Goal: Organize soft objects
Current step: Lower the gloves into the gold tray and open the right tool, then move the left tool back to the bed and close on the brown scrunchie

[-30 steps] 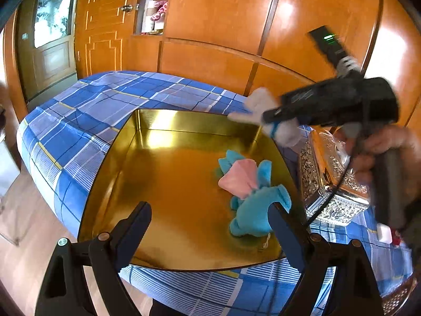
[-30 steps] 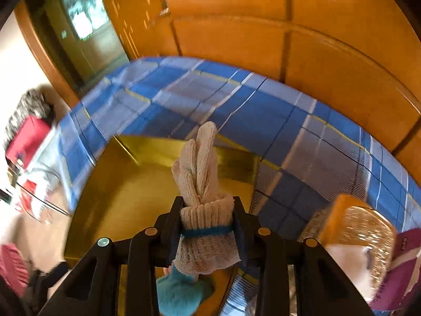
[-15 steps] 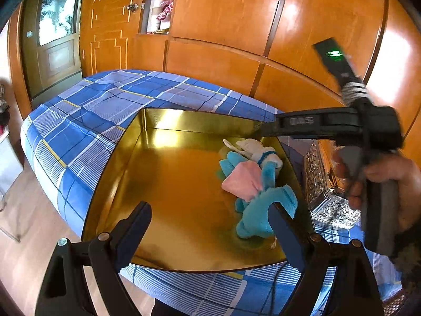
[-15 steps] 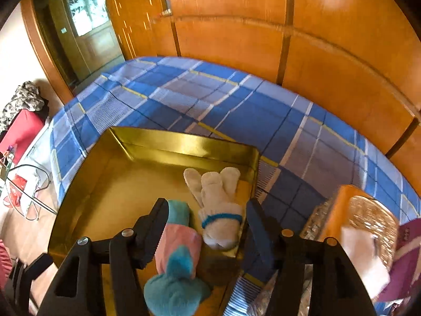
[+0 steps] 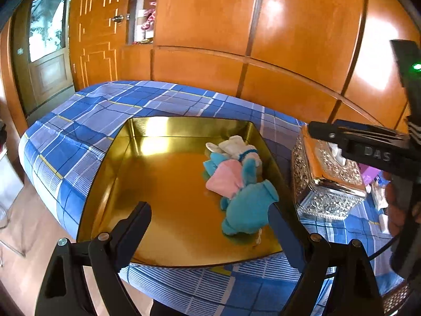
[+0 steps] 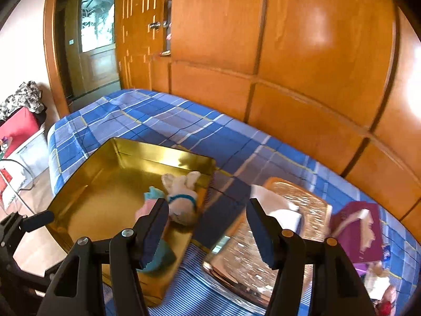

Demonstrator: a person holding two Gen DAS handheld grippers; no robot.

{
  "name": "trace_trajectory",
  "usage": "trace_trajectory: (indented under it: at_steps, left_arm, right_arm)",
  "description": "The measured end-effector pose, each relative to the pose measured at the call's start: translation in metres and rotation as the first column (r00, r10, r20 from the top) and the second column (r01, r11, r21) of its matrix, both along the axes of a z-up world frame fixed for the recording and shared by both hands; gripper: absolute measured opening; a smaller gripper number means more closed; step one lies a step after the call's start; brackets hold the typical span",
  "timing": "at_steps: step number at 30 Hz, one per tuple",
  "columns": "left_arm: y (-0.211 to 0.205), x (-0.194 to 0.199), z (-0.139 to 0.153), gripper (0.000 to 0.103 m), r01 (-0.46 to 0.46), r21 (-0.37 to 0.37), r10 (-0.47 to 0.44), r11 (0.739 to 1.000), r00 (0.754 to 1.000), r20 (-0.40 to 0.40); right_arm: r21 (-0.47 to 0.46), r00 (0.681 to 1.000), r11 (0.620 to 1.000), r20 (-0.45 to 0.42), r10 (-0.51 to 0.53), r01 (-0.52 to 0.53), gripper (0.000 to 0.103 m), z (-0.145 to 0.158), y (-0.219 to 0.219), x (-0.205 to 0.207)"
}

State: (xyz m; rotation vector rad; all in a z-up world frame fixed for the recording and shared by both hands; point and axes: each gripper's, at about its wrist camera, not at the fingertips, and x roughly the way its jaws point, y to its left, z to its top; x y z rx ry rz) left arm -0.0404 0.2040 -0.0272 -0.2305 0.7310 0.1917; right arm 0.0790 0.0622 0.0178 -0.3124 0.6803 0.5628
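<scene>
Cream sock bundle (image 5: 238, 148): in gold tray (image 5: 147, 163), far right corner, toes toward far wall.
Left claw (image 5: 210, 226): wide open, empty.
Right claw (image 6: 208, 218): wide open, empty.

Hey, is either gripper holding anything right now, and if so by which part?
Nothing is held. The left gripper and right gripper are both open; the white glove lies in the gold tray.

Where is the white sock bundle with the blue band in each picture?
Left wrist: white bundle lies at the gold tray's far right corner, behind the blue-pink bundle.
Right wrist: white bundle sits centre-left, just beyond the left finger.
Shared landmark: the ornate tissue box.
</scene>
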Motion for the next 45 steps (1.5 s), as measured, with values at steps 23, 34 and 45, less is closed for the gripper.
trace_trajectory:
  at_steps: [23, 34, 45]
  left_arm:
    - [-0.067, 0.004, 0.009, 0.097, 0.190, 0.112, -0.190, 0.975, 0.982, -0.017]
    - [-0.116, 0.011, 0.020, 0.097, 0.330, 0.170, -0.332, 0.929, 0.943, -0.020]
    - [-0.190, 0.023, 0.026, 0.097, 0.531, 0.210, -0.533, 0.821, 0.845, -0.054]
  right_arm:
    - [0.101, 0.919, 0.915, 0.012, -0.394, 0.391, 0.062, 0.001, -0.197, 0.005]
    - [0.077, 0.765, 0.761, -0.037, -0.643, 0.644, 0.062, -0.023, -0.312, 0.027]
    - [0.176, 0.488, 0.459, -0.188, -0.853, 0.871, 0.062, -0.047, -0.426, 0.035]
